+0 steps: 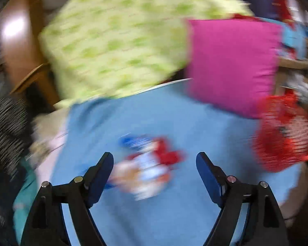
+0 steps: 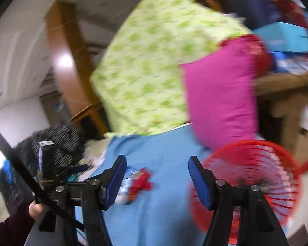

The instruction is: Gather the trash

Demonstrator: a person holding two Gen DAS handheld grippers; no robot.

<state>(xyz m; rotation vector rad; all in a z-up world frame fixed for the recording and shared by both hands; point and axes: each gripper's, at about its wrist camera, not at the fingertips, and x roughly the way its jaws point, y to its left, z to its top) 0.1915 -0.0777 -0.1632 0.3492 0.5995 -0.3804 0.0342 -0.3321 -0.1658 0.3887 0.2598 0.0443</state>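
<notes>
A crumpled red, white and blue wrapper [image 1: 147,168] lies on a blue cloth [image 1: 174,119]. Both views are motion-blurred. My left gripper [image 1: 155,162] is open, and the wrapper sits between and just beyond its blue pads. In the right wrist view the same wrapper [image 2: 137,182] lies just right of the left finger. My right gripper [image 2: 157,168] is open and empty above the cloth [image 2: 164,164]. A red mesh basket [image 1: 285,135] stands at the cloth's right edge; in the right wrist view it [image 2: 246,180] is behind the right finger.
A green-patterned pillow [image 1: 121,37] and a magenta cushion [image 1: 232,63] lean at the back of the cloth. A dark striped garment [image 1: 6,131] lies at the left. A wooden post [image 2: 67,65] and a cluttered shelf [image 2: 287,82] stand behind.
</notes>
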